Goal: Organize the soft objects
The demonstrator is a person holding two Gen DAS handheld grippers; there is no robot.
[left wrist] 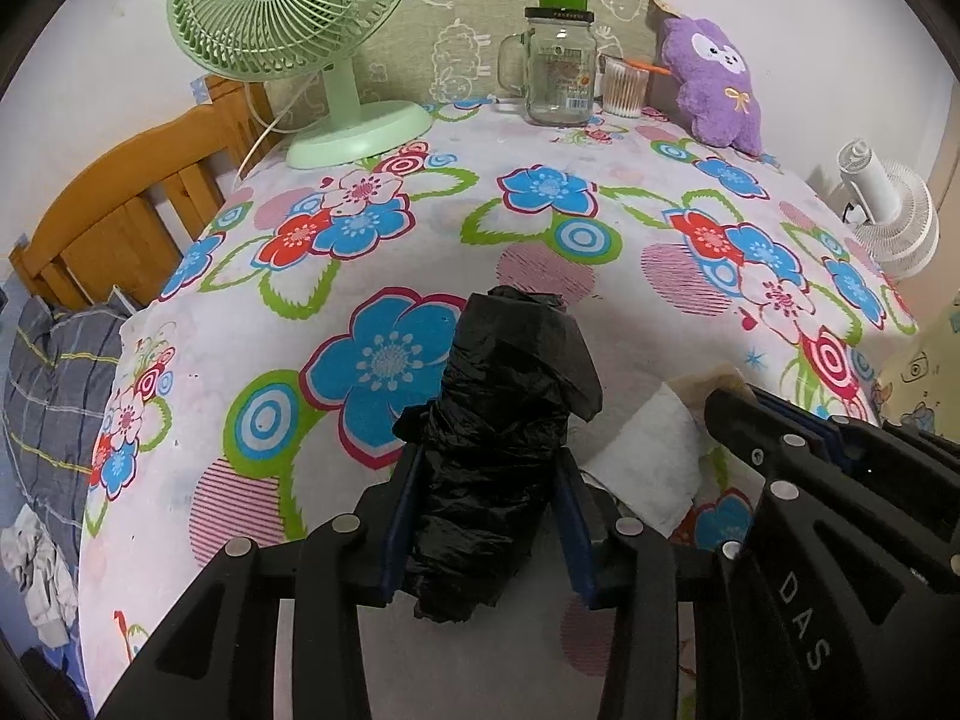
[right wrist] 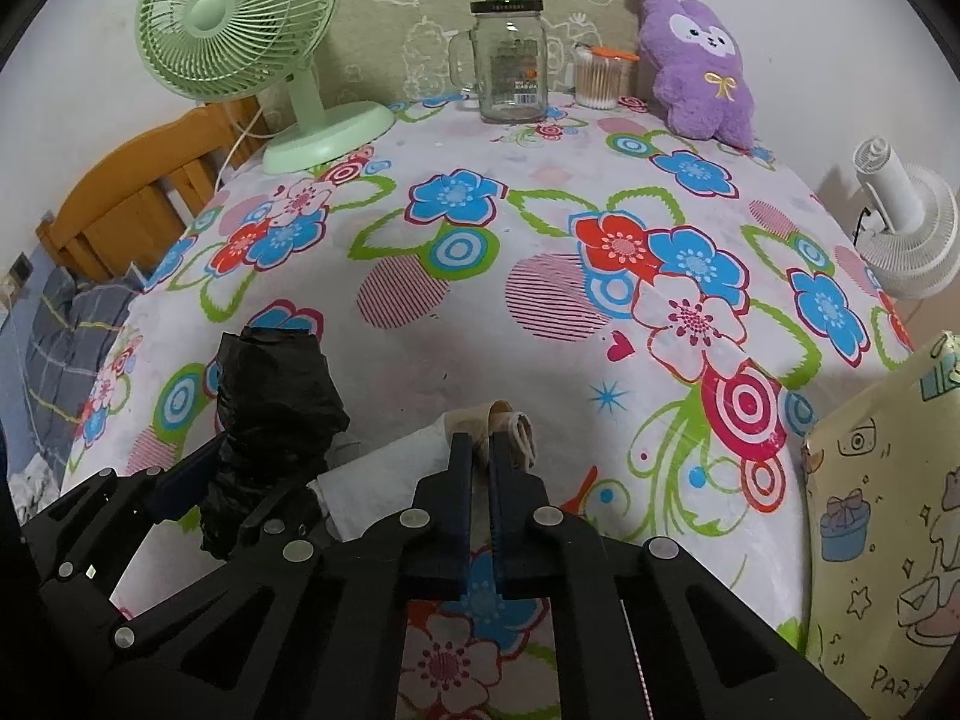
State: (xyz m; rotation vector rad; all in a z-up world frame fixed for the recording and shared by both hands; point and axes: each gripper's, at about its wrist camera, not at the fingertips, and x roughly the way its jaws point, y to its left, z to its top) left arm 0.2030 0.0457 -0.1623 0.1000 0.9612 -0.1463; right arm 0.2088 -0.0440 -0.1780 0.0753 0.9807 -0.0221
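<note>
My left gripper (left wrist: 489,462) is shut on a crumpled black plastic bag (left wrist: 504,420), which stands between its blue pads above the floral tablecloth (left wrist: 420,228). The bag also shows in the right wrist view (right wrist: 264,420), at the left. My right gripper (right wrist: 479,450) is shut on a beige-and-white cloth (right wrist: 510,420) that trails down to the left (right wrist: 384,474). In the left wrist view the cloth (left wrist: 648,456) lies at the lower right, beside the right gripper's fingers (left wrist: 750,420). A purple plush toy (right wrist: 702,72) leans against the far wall.
A green desk fan (right wrist: 240,48) stands at the far left. A glass jar (right wrist: 510,60) and a cotton-swab cup (right wrist: 597,78) stand at the back. A white fan (right wrist: 906,228) is off the right edge. A yellow gift bag (right wrist: 888,510) stands at the near right. A wooden chair (left wrist: 120,210) is at the left.
</note>
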